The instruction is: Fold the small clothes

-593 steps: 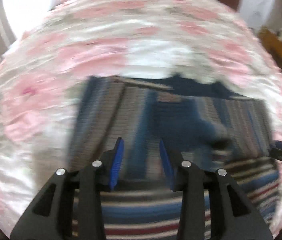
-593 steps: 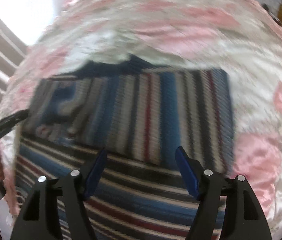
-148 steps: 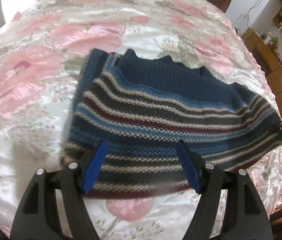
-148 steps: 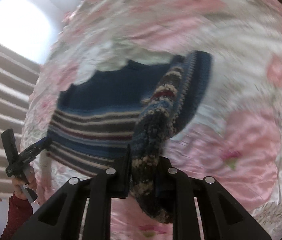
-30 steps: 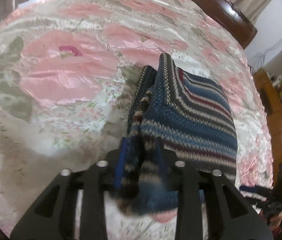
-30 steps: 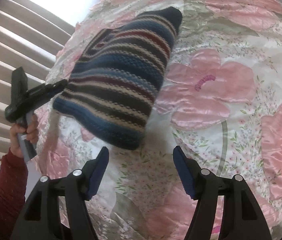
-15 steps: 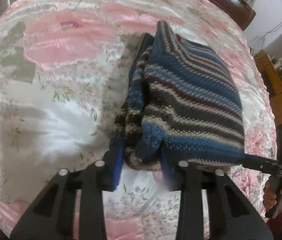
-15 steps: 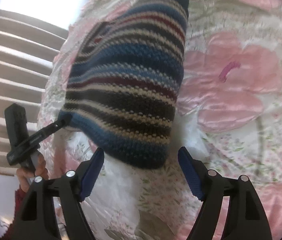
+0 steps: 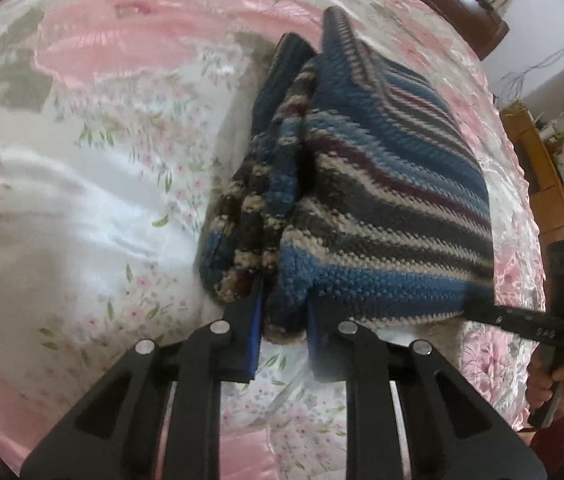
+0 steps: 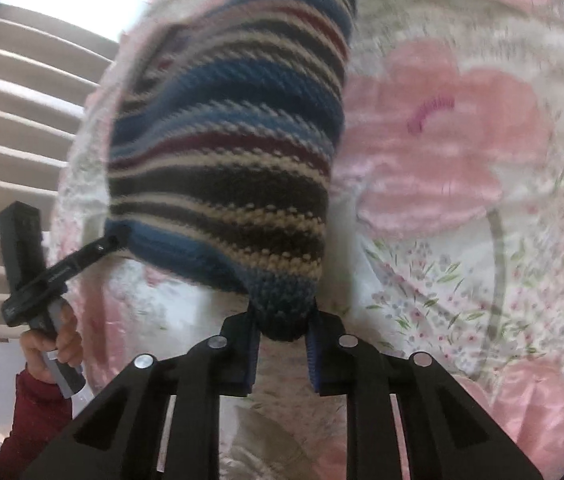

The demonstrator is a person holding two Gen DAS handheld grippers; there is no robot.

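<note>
A folded striped knit sweater [image 9: 370, 184] lies on a pink floral bedspread [image 9: 81, 184], its two near corners pinched by the closed left gripper [image 9: 282, 332] and right gripper [image 10: 282, 344], probably to lift or fold it evenly.

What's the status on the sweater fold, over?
Left gripper and right gripper both shut on near corners of the folded blue striped knit sweater. Sweater over pink floral satin bedspread. Nothing in the way.
</note>
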